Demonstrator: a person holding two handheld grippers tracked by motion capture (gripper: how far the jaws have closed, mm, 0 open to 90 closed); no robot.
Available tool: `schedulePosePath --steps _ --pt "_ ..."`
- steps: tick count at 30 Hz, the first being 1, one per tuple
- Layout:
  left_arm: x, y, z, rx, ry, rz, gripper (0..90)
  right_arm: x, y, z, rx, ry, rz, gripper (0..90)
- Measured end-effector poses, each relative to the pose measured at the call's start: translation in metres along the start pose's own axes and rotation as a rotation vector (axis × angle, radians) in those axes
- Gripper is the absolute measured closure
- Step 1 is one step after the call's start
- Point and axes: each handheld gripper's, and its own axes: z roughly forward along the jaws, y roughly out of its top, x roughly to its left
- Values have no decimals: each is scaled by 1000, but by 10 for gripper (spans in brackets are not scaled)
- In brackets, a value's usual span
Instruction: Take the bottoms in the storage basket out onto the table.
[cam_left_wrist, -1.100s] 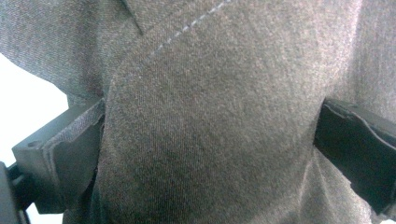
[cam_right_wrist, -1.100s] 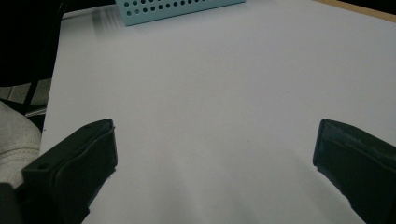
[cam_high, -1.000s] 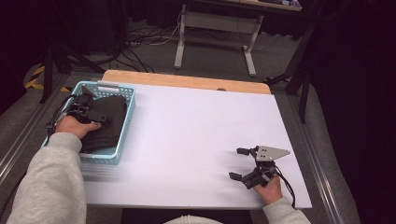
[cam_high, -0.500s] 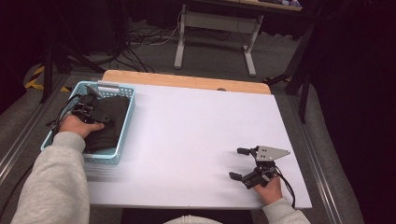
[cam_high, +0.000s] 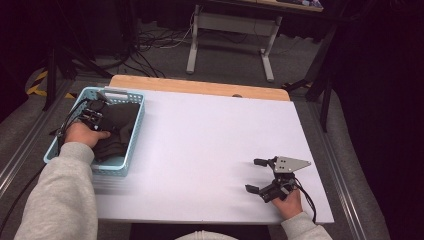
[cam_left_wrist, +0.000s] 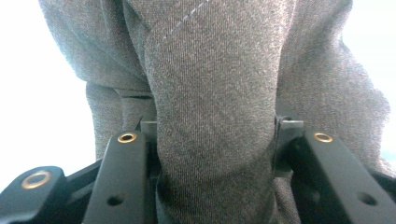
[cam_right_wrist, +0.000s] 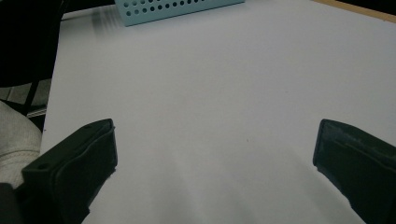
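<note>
Your left hand-held gripper just clamped the grey cloth in the basket, upper left; right one idles wide open. Lift it out next.

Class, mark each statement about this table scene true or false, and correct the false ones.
1. The left tongs are closed on a fold of the dark grey cloth. True.
2. The cloth lies on the bare white table. False: it lies in the light blue basket.
3. The right tongs are open with nothing between them. True.
4. The basket stands at the table's right edge. False: it stands at the left edge.
</note>
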Motion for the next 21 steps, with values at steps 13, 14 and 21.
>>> schedulePosePath --steps 13,14,21 --pt "0 -14 -5 -113 1 17 583 -1 0 0 4 -1 2 6" --pt "0 -15 -5 -121 2 23 583 0 0 0 5 -1 2 7" --pt "0 -19 -10 -164 -2 23 586 -1 0 0 5 -2 2 7"
